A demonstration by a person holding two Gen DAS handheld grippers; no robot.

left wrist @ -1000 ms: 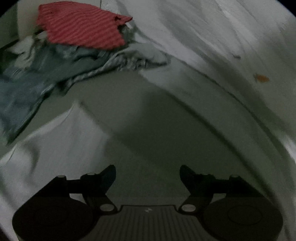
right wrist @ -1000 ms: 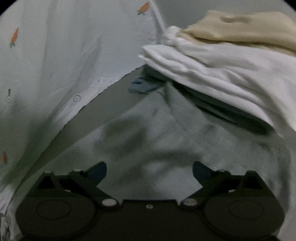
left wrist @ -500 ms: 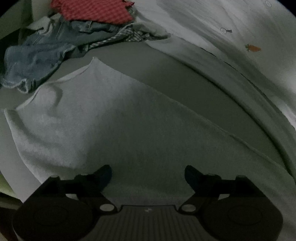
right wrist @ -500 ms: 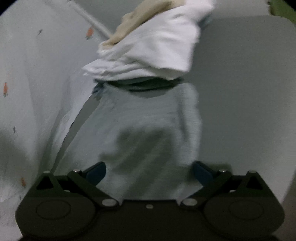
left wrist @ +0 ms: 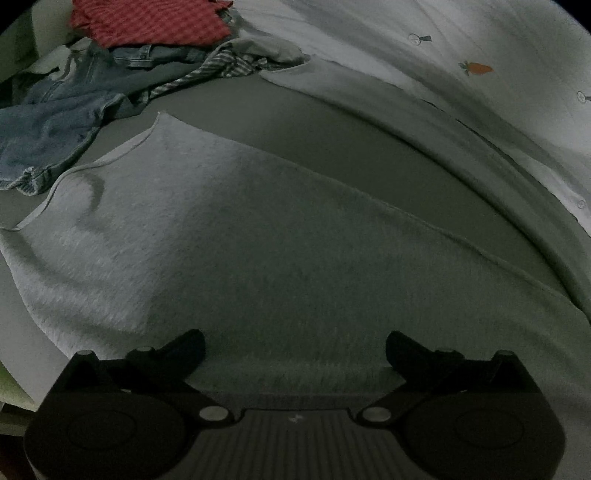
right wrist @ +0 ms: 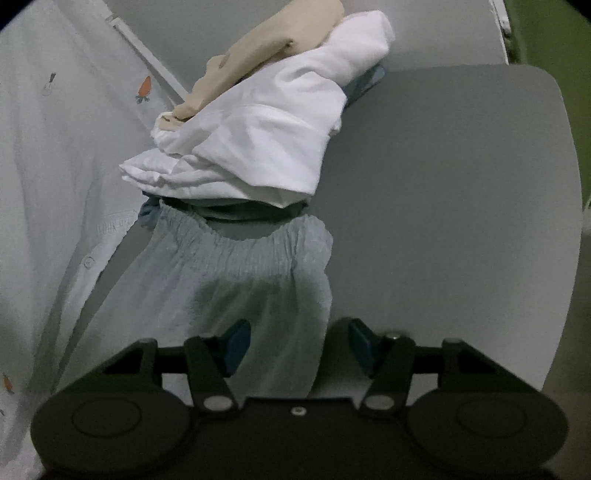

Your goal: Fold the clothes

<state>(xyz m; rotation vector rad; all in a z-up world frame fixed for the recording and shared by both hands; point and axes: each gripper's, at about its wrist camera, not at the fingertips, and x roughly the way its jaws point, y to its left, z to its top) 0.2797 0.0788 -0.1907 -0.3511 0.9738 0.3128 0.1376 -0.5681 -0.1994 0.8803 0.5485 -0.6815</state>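
Grey and dimly lit, the table [right wrist: 461, 192] fills both wrist views, with a white garment printed with small carrots [left wrist: 476, 68] draped along its far side, possibly the person's own shirt.

Spread flat across the table is a pale grey garment [left wrist: 258, 240] with a gathered elastic waistband [right wrist: 240, 236], which looks like shorts or a skirt. It is the piece being folded. Its long axis runs between the two tongs: the waistband end lies ahead of the right tongs, and the hem end stretches away to the left in the left wrist view.

Beyond the waistband sits a stack of folded clothes, a white piece [right wrist: 266, 140] with a beige one [right wrist: 266, 48] on top. At the far left lies an unfolded heap: blue denim [left wrist: 48, 136], a striped item [left wrist: 218, 70], and a red patterned top [left wrist: 147, 20].

The left tongs [left wrist: 295, 345] hover low over the grey garment's near edge, fingers spread wide, holding nothing. The right tongs [right wrist: 297, 345] also stand apart and empty, though narrower, with the garment's right-hand edge lying between the blue pads [right wrist: 236, 341].

The right tongs appear closer to a grasp. A likely next move is pinching this near edge at both ends and carrying it across the long axis.
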